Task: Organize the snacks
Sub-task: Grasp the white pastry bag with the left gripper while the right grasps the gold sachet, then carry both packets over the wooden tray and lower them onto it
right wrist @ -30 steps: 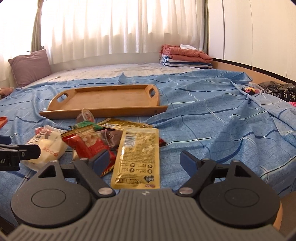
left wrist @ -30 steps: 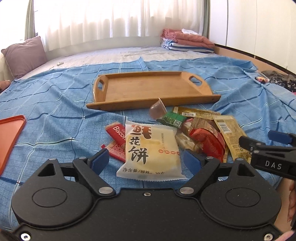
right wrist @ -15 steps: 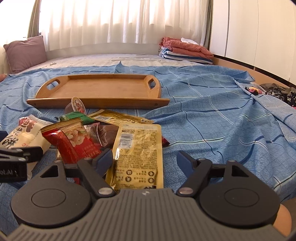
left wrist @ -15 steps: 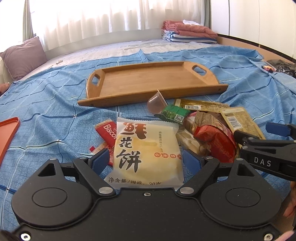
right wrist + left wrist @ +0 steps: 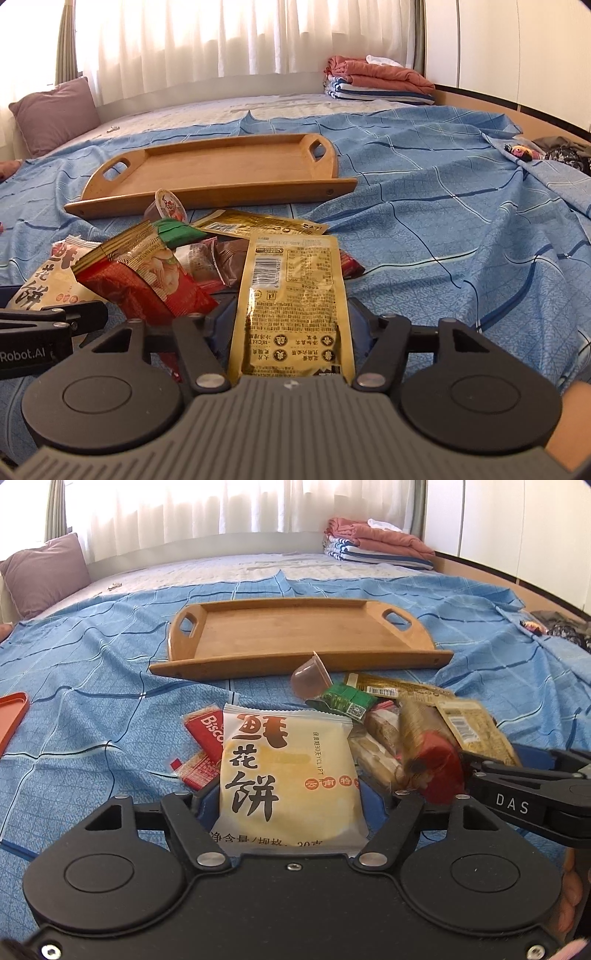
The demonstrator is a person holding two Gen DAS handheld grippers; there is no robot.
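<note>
On the blue bedsheet [image 5: 92, 709], the left gripper [image 5: 286, 805] has both pads against the sides of the white pastry packet [image 5: 286, 771], gripping it. Right of it, the right gripper [image 5: 288, 328] clamps the gold pouch [image 5: 291, 295]. Behind the pile lies 1 wooden tray [image 5: 295, 661].

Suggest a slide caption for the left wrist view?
Left tool closing around a flower-cake packet; empty wooden tray waits beyond.

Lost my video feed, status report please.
Left gripper straddling white pastry packet, right gripper straddling gold pouch; grip unconfirmed. Wooden tray bare. Snack pile crowds both.
</note>
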